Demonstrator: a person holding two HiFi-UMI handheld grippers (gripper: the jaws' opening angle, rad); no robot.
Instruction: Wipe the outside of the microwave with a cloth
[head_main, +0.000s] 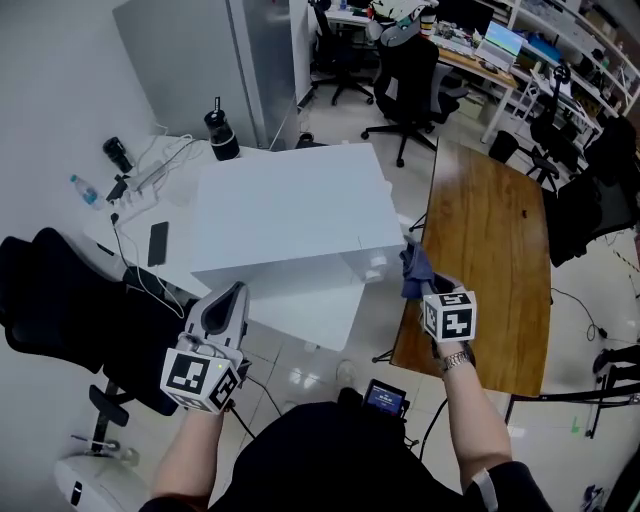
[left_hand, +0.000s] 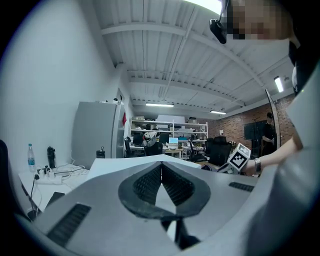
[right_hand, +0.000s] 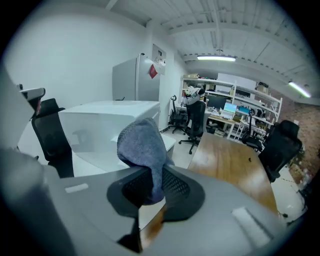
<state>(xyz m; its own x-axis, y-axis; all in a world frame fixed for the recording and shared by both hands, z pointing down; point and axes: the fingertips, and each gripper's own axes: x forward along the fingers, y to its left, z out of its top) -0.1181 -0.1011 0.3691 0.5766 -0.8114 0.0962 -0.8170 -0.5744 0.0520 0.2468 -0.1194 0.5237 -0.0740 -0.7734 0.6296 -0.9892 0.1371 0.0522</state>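
Right tool (right_hand: 152, 186) clamps the blue cloth (right_hand: 142, 145) at the front-right corner of the microwave (head_main: 290, 215). Cloth looks soft, light, floppy; pinching a bunched fold should hold. Left tool (left_hand: 161, 167) closed, empty.

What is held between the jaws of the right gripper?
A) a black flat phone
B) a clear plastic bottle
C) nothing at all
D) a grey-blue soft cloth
D: in the right gripper view, the grey-blue soft cloth is pinched between the closed jaws of the right gripper, with the white box-shaped microwave just beyond it.
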